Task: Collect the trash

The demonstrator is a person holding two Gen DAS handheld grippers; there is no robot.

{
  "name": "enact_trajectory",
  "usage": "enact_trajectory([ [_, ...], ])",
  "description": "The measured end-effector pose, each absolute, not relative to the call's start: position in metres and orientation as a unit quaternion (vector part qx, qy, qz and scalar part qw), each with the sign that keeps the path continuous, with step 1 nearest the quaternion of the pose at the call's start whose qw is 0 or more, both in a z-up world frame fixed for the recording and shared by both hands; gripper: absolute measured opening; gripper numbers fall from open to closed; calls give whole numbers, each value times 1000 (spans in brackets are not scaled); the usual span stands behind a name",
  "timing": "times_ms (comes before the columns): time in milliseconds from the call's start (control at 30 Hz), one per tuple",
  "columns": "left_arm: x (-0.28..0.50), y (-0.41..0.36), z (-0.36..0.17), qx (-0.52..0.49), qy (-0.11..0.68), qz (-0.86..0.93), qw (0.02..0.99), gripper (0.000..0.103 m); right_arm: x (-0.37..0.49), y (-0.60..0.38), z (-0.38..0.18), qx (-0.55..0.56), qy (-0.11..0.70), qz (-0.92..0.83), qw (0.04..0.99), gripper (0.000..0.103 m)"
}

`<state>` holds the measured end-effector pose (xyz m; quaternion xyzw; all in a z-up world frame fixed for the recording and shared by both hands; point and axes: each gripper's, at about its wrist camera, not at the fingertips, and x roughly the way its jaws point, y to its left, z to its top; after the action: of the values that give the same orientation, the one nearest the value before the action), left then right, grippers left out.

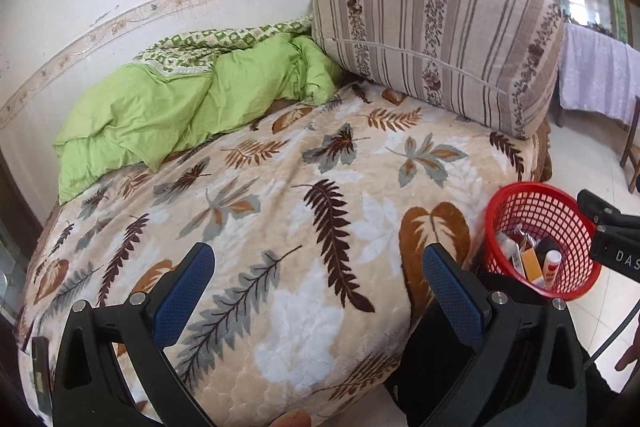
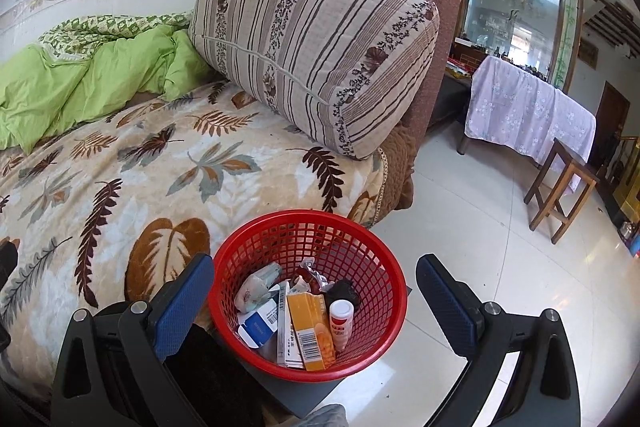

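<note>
Holding both grippers wide open, nothing between the jaws on either one.

Left wrist view, going left to right: green quilt (image 1: 172, 99) bunched against the wall at the far left of the bed. Leaf-print blanket (image 1: 280, 211) covers the rest of the bed, and my left gripper (image 1: 316, 263) hangs over it, blue pads well apart, touching nothing. Striped cushion (image 1: 440, 43) leans at the head end on the right. Red basket (image 1: 544, 239) sits just off the bed's right edge, on a dark surface beside the bed. Part of my right gripper (image 1: 612, 239) shows at the far right edge, close to the basket rim.

Right wrist view, same order: quilt top left, blanket below it, cushion leaning on the sofa arm (image 2: 436, 39). My right gripper (image 2: 316, 275) points down at the basket, and the basket lies between the two fingers in view, neither pad touching it. Trash is inside the basket: a white crumpled packet (image 2: 256, 287), a blue-and-white box (image 2: 260, 327), an orange box (image 2: 312, 327), a small white bottle with red label (image 2: 341, 321), some foil (image 2: 314, 277) and a dark lump (image 2: 342, 291) behind. Far right: tiled floor (image 2: 480, 227), a table under a floral cloth (image 2: 532, 115), a wooden stool (image 2: 560, 183).
</note>
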<state>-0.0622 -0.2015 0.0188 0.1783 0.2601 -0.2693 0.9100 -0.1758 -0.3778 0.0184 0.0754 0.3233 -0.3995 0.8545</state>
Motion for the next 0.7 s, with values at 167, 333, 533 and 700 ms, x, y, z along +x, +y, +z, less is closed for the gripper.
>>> enact_trajectory([
  [167, -57, -198, 16, 153, 280, -275, 907, 103, -176, -378, 18, 77, 324, -400, 854, 101],
  [333, -54, -195, 15, 148, 280, -261, 912, 103, -176, -381, 16, 83, 327, -399, 853, 101],
  [533, -55, -194, 15, 149, 277, -264, 912, 103, -176, -379, 17, 80, 326, -397, 854, 101],
  [700, -57, -196, 15, 153, 274, -267, 911, 103, -176, -379, 17, 81, 328, -397, 853, 101],
])
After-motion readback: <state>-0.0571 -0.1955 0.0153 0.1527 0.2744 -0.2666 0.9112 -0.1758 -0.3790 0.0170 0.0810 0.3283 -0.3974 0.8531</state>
